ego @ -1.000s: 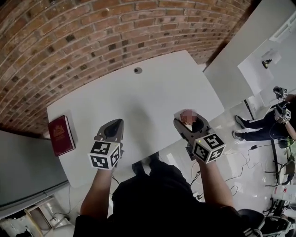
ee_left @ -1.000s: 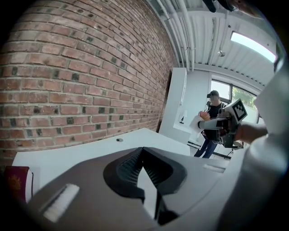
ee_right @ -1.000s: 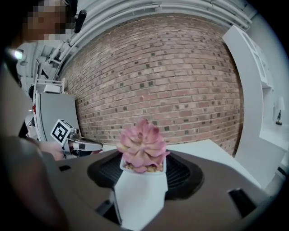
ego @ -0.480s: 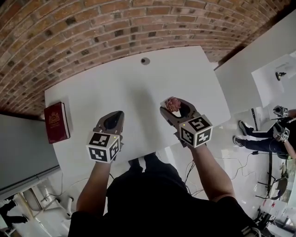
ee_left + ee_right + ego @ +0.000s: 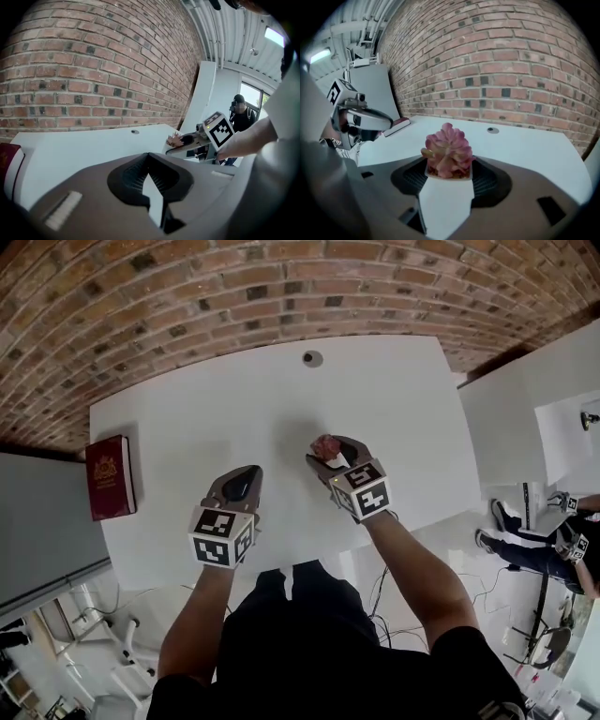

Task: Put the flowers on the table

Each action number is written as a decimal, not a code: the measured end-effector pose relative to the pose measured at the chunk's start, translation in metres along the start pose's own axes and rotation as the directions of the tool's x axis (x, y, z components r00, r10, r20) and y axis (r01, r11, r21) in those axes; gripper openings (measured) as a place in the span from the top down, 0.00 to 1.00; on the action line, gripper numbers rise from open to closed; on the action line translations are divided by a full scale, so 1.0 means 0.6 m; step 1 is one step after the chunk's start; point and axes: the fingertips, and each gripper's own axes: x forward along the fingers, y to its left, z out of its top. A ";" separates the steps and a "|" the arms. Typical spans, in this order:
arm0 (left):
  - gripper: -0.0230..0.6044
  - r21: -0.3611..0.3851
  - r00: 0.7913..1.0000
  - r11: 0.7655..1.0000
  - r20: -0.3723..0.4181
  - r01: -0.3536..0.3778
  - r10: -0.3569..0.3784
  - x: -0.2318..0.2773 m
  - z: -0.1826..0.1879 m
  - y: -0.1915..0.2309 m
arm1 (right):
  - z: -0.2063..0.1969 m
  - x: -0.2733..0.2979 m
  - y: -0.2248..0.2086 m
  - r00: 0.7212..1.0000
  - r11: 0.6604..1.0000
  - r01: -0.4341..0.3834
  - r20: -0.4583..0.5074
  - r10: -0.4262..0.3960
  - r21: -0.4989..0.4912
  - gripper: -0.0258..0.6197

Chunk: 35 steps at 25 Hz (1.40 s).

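The flowers (image 5: 324, 445) are a pink succulent in a small white pot (image 5: 447, 150). My right gripper (image 5: 322, 452) is shut on the pot and holds it upright over the white table (image 5: 187, 418), right of the table's middle. In the right gripper view the pot sits between the jaws (image 5: 448, 165). My left gripper (image 5: 246, 472) hovers over the table's near part, left of the right one, shut with nothing in it (image 5: 148, 157). The left gripper view shows the flowers (image 5: 175, 138) at the tip of the right gripper (image 5: 187, 139).
A dark red book (image 5: 110, 477) lies at the table's left edge. A round cable hole (image 5: 312, 358) sits near the far edge, by the brick wall (image 5: 234, 287). A white panel (image 5: 506, 418) stands to the right, and a seated person (image 5: 553, 545) is beyond it.
My right gripper has carried the flowers leftward and forward, from the table's right front corner to over its middle. The left gripper has stayed about where it was.
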 end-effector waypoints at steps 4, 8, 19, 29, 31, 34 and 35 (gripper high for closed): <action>0.95 -0.032 1.000 0.999 -0.026 -0.016 0.015 0.018 -0.027 0.006 | -0.023 0.058 -0.008 0.999 1.000 0.006 -0.048 -0.007 -0.026 0.54; 0.95 -0.062 0.999 0.997 -0.041 -0.037 0.035 0.021 -0.044 0.016 | -0.033 0.098 -0.012 0.997 0.999 -0.005 -0.072 0.002 -0.048 0.54; 0.95 -0.098 0.996 0.992 -0.047 -0.085 0.081 0.008 -0.055 0.042 | -0.037 0.151 -0.015 0.992 0.993 -0.014 -0.128 -0.001 -0.118 0.54; 0.95 -0.091 0.996 0.992 -0.039 -0.083 0.080 -0.011 -0.052 0.044 | -0.047 0.154 -0.012 0.989 0.994 0.004 -0.144 -0.020 -0.108 0.54; 0.95 -0.087 0.996 0.993 -0.039 -0.080 0.077 -0.016 -0.053 0.044 | -0.051 0.149 -0.011 0.990 0.995 0.006 -0.141 -0.020 -0.099 0.54; 0.95 -0.081 0.997 0.994 -0.032 -0.074 0.071 -0.023 -0.050 0.044 | -0.043 0.134 -0.009 0.993 0.996 0.014 -0.112 -0.024 -0.084 0.54; 0.95 -0.078 0.997 0.995 -0.029 -0.070 0.068 -0.026 -0.048 0.043 | -0.041 0.126 -0.009 0.994 0.997 0.023 -0.104 -0.031 -0.078 0.54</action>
